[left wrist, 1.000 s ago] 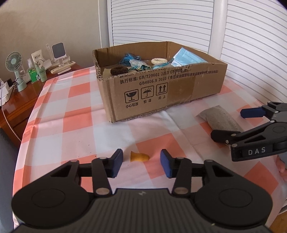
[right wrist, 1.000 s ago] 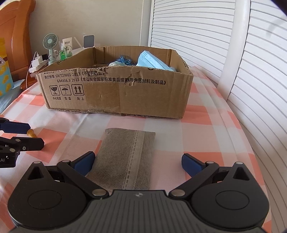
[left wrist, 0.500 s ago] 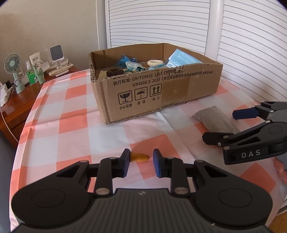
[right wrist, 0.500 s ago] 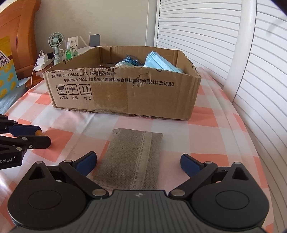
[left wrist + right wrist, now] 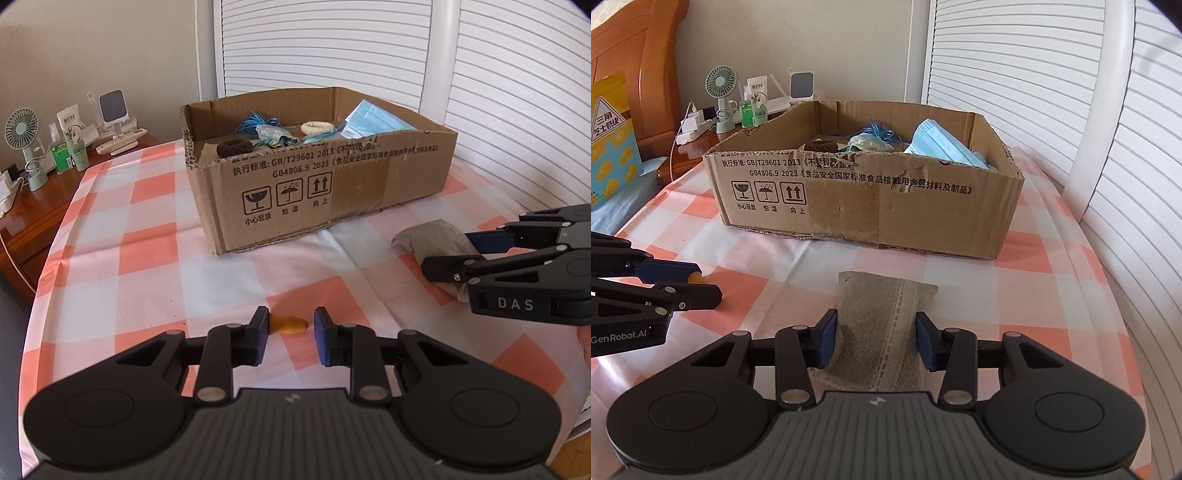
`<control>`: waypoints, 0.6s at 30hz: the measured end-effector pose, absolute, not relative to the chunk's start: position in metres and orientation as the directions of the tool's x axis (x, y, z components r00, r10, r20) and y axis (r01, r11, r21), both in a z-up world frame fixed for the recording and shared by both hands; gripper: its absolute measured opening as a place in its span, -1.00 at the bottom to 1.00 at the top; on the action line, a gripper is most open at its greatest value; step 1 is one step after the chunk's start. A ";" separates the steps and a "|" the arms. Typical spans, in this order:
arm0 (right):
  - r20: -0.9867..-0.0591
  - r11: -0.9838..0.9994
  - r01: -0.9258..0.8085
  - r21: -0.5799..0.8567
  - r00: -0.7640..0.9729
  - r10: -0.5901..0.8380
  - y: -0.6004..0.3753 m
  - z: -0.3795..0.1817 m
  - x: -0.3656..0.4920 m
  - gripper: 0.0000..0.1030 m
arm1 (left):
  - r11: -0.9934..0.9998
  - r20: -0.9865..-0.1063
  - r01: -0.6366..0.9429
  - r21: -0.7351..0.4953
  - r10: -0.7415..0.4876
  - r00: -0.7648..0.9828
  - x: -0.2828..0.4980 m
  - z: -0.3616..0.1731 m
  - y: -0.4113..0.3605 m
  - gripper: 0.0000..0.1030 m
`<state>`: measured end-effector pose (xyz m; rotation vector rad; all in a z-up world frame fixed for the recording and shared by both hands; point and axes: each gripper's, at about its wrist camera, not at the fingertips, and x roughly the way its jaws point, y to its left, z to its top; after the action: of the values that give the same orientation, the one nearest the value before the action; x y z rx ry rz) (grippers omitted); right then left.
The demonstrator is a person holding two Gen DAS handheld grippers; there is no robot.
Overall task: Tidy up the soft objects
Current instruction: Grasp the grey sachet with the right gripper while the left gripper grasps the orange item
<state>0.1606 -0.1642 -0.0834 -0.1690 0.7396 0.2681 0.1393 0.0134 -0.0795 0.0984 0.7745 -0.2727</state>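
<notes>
The counter [image 5: 122, 236], under a pink-and-white checked cloth, has bare room at 9 o'clock of the cardboard box [image 5: 332, 192]; at 3 o'clock its edge runs close along white louvred shutters [image 5: 1052, 92].

The left gripper [image 5: 287, 332] has just been closing its fingers [image 5: 258, 332] around a small orange soft piece [image 5: 288, 325] lying on the cloth at 6 o'clock of the box. One end sits against the left pad; a gap shows at the right pad, so no grip yet.

The right gripper [image 5: 874, 338] has just been closing too, and its fingers [image 5: 827, 338] now press both sides of a grey fabric pouch [image 5: 882, 306] lying just before the box.

The open box holds a blue face mask [image 5: 942, 146], blue string [image 5: 255, 123], a dark brown scrunchie [image 5: 233, 145] and a cream scrunchie [image 5: 318, 128].
</notes>
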 end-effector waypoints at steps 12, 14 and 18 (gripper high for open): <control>-0.682 0.934 -0.356 -0.035 0.692 0.238 -0.168 -0.067 0.149 -0.33 | 0.942 -0.726 0.337 -0.004 -0.234 0.646 0.135 -0.068 0.020 -0.60; -0.676 0.929 -0.369 -0.034 0.693 0.251 -0.170 -0.063 0.148 -0.33 | 0.937 -0.729 0.350 -0.014 -0.249 0.637 0.136 -0.062 0.022 -0.61; -0.659 0.919 -0.392 -0.038 0.701 0.272 -0.173 -0.050 0.145 -0.33 | 0.927 -0.724 0.375 -0.009 -0.264 0.637 0.138 -0.045 0.024 -0.61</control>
<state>0.1450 -0.1729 -0.0497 -0.1809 0.7026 0.3721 0.1380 0.0239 -0.0445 0.1472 0.8009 -0.3663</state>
